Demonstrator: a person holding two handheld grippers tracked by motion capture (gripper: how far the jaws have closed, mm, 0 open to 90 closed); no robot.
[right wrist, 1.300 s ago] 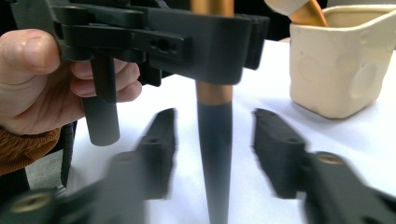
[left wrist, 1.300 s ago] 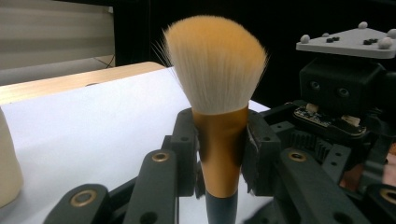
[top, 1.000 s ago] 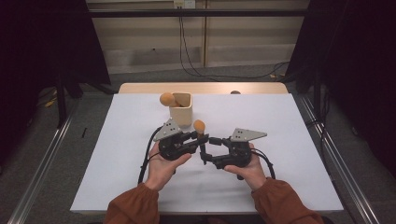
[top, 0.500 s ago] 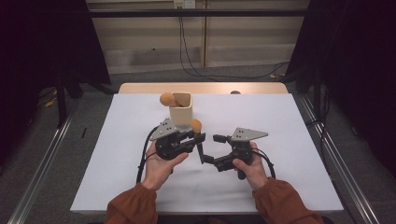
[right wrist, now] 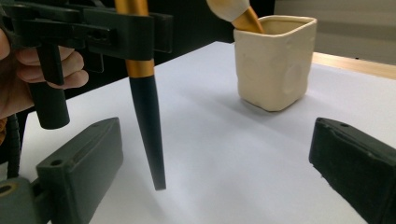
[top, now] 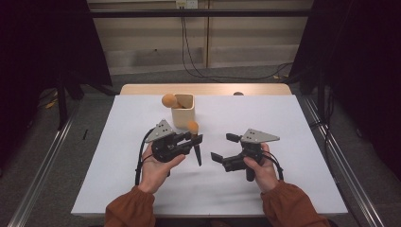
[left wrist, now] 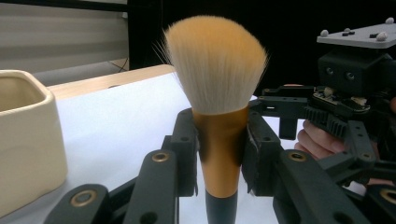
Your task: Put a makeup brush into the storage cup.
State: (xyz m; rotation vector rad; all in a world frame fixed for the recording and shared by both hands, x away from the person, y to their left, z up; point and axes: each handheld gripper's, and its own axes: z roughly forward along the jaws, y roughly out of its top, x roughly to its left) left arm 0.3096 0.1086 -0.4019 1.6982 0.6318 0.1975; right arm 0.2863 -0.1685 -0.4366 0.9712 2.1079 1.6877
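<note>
A makeup brush [left wrist: 216, 93] with a pale orange-tipped head, gold ferrule and black handle [right wrist: 147, 116] stands upright in my left gripper [top: 195, 138], which is shut on the ferrule. The handle's tip hangs just above the white table. To its right, my right gripper [top: 223, 147] is open. Its jaws have just been opening and nothing is between its pads [right wrist: 81, 163]. A cream ceramic cup [top: 183, 111] stands behind the left gripper with a second brush [top: 168, 100] leaning in it.
The white table sheet [top: 293, 123] stretches wide on both sides of the hands. A bare wooden strip [top: 213, 89] runs along the far edge. Dark curtains and cables lie beyond the table.
The right gripper's jaws have spread wide and drawn back a little to the right, off the brush handle. The left gripper still holds the brush upright in the same spot.
</note>
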